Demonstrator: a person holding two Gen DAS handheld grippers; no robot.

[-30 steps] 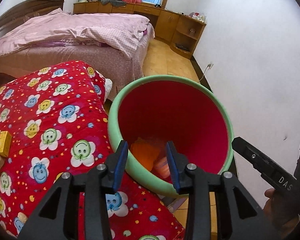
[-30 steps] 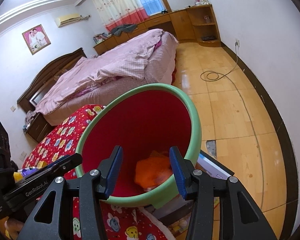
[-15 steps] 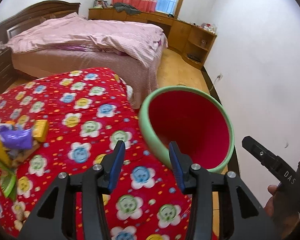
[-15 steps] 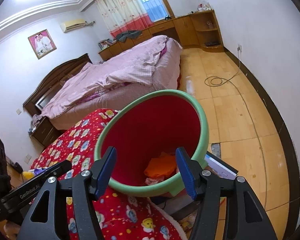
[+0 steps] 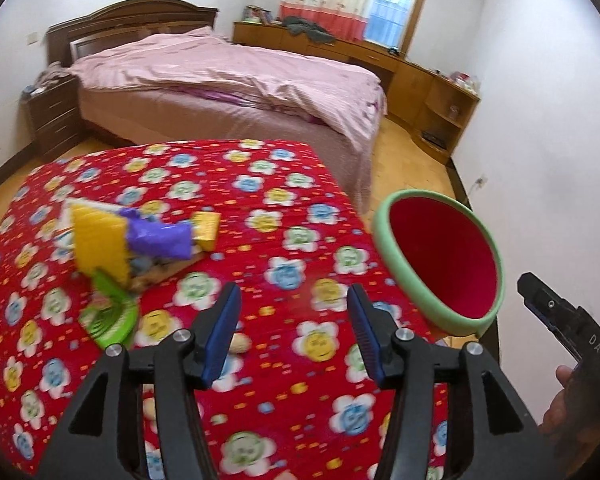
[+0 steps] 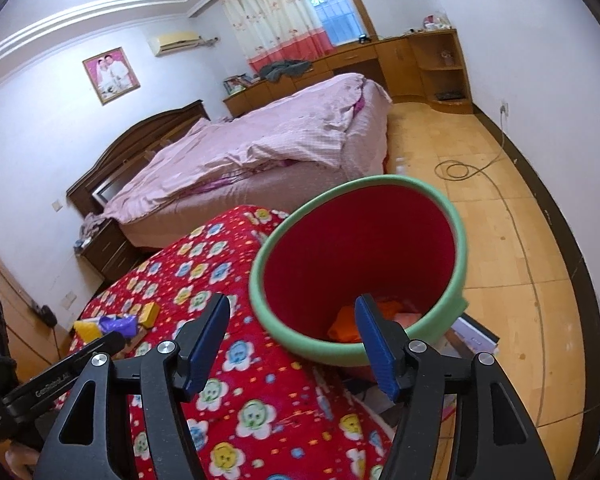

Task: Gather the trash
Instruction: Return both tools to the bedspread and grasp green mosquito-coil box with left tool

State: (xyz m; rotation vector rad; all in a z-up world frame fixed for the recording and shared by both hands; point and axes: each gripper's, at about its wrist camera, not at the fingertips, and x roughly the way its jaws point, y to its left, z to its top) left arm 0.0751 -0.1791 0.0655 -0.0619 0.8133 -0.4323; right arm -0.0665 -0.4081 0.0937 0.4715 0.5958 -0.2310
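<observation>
A red bin with a green rim [image 5: 440, 264] stands at the right edge of the table with the red flowered cloth [image 5: 260, 208]. In the right wrist view the bin [image 6: 364, 256] holds orange trash [image 6: 346, 326]. A pile of trash lies on the cloth at the left: a yellow packet [image 5: 98, 242], a purple wrapper [image 5: 160, 238], a small yellow box [image 5: 208, 230] and a green wrapper [image 5: 110, 314]. My left gripper [image 5: 294, 334] is open and empty above the cloth, right of the pile. My right gripper [image 6: 294, 346] is open and empty at the bin's near rim.
A bed with a pink cover [image 5: 236, 88] stands behind the table. Wooden cabinets [image 5: 432, 92] line the far wall. A cable [image 6: 496, 184] lies on the wooden floor. Boxes [image 6: 474, 334] sit under the bin. A small pale object [image 5: 240, 344] lies on the cloth near my left fingers.
My left gripper has swung left from over the bin to over the cloth, bringing the trash pile into view. My right gripper has drawn back a little from the bin.
</observation>
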